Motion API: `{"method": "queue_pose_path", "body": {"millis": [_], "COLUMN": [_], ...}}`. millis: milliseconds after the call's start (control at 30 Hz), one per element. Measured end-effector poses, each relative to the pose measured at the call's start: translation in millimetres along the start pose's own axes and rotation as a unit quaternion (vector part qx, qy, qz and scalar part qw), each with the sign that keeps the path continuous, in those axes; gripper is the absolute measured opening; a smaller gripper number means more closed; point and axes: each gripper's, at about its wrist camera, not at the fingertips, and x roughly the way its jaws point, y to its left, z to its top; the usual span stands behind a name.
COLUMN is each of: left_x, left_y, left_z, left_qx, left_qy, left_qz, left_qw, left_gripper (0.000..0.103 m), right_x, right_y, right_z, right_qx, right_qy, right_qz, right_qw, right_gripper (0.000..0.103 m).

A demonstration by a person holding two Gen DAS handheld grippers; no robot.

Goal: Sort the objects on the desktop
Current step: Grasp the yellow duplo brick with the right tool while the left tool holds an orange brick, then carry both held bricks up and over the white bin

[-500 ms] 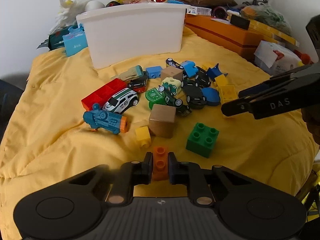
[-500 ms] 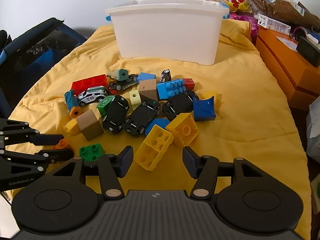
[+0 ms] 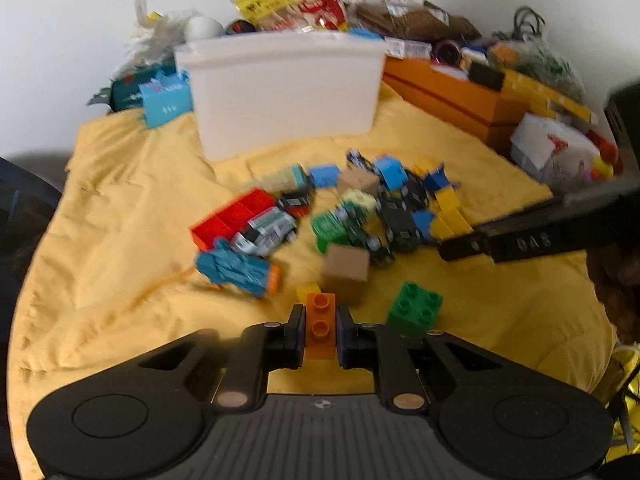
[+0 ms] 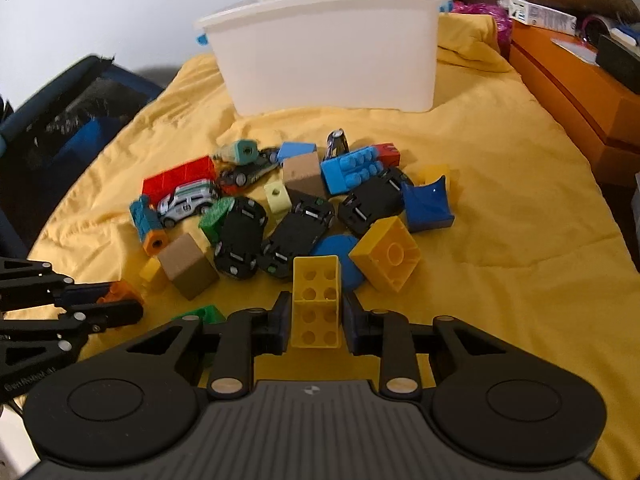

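Two bricks were already in hand, one in each gripper, while nearly everything else lay unsorted. Nearest the left wrist camera, the left gripper [image 3: 320, 330] was pinching a small orange brick [image 3: 320, 326], studs up, its pads pressed on both flanks. Nearest the right wrist camera, the right gripper [image 4: 316, 320] was clamped on a long yellow brick [image 4: 316, 304], which showed its hollow underside with round sockets and jutted forward past the fingertips. Whether either brick had left the yellow quilt [image 4: 500, 280] could not be told for sure, though both seemed slightly lifted.

Just beyond the grippers sat a green four-stud brick [image 3: 416, 308], a tan cube [image 4: 187, 266] and a small yellow cube [image 3: 309, 290]. Past them spread the main heap: three black toy cars [image 4: 298, 232] upturned and touching one another, a square yellow brick [image 4: 386, 254] tilted on edge, a dark blue curved piece [image 4: 428, 206], a light blue studded brick [image 4: 352, 170], a red block [image 4: 180, 178] with a white toy car [image 4: 186, 202] beside it, and a teal toy [image 4: 146, 222] with an orange tip.

Farthest back stood the white bin [image 4: 328, 44], well apart from the heap; its inside was hidden. By my judgement the sorting had barely begun, with the whole pile left to clear.
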Motion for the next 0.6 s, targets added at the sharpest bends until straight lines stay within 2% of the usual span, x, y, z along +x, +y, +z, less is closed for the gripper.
{"method": "queue_pose_path", "body": {"millis": [133,300,433,600], "left_x": [-11.0,-24.4,-29.8,-31.5], "left_y": [10.4,21.7,29.2,36.0], "left_z": [14.9,49.1,90.4,156.2], "left_qx": [-0.016,-0.038,-0.053,-0.042], "left_qy": [-0.018,-0.049,-0.077,-0.118], "left_qz": [0.011,0.022,0.029,0.035], "left_qw": [0.9996,0.9978,0.9952,0.9916], "left_gripper": [0.017,0.017,0.017,0.017], "right_x": [-13.4,-38.7,-61.3,-83.8], "right_y": [-1.1,1.2,4.2,2.9], "right_z": [1.3,14.9,45.8,107.2], "right_qx": [0.002,0.005,-0.005,-0.01], "right_qy": [-0.017,-0.054,-0.102,-0.156], "right_qz": [0.0,-0.002,0.001,0.009], "right_qw": [1.0,0.999,0.995,0.988], "right_gripper": [0.029,0.029,0.029,0.029]}}
